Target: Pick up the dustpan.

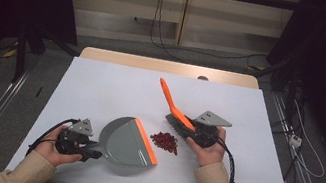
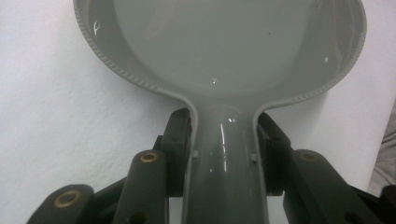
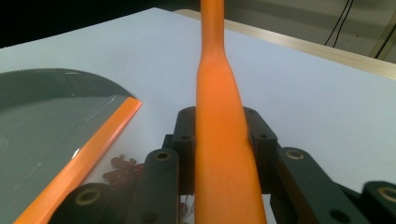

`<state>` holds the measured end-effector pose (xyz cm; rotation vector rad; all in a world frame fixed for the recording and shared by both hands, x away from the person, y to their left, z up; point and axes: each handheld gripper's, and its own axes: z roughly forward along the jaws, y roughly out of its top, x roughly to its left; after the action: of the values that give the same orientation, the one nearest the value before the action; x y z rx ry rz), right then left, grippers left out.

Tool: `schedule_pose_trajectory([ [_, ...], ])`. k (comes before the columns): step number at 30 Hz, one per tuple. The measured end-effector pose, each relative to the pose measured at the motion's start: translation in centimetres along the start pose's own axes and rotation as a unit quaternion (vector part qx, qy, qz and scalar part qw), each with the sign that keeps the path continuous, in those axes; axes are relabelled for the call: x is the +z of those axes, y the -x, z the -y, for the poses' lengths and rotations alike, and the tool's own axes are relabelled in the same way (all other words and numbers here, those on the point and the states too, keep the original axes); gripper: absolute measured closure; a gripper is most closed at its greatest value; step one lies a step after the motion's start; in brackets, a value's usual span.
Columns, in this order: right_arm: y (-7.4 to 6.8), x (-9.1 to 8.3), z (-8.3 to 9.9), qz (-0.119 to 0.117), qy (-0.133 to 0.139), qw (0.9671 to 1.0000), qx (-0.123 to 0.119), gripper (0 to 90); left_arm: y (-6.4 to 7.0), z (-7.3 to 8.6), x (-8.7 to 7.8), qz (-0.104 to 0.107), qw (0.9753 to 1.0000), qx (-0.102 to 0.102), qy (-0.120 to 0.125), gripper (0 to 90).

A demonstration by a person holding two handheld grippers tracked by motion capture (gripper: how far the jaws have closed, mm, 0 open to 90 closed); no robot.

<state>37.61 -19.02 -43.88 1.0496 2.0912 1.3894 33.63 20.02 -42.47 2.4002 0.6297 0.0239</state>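
looking down from the high view, the small heap of dark red bits (image 1: 164, 142) lies on the white table (image 1: 101, 85) between the grey plastic dustpan with an orange lip (image 1: 129, 142) and the orange-handled black-bristled brush (image 1: 175, 109), ready for sweeping. left gripper view: the left gripper (image 2: 224, 140) pinches the pan's handle, keeping it flat. right gripper view: the right gripper (image 3: 219, 135) clamps the brush handle.

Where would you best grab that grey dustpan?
By its narrow handle, coming from behind, opposite the orange lip. The dustpan lies flat and its wide scoop offers nothing to pinch; the left gripper already clamps the handle from both sides.
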Motion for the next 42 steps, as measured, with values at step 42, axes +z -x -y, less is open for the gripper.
schedule_pose_trajectory([
  [42,-2.5,-0.2,-0.1,0.055,-0.08,0.995,-0.024,71.4,0.9,-0.5,1.6,0.031,0.9994,0.012,-0.009,62.8],
])
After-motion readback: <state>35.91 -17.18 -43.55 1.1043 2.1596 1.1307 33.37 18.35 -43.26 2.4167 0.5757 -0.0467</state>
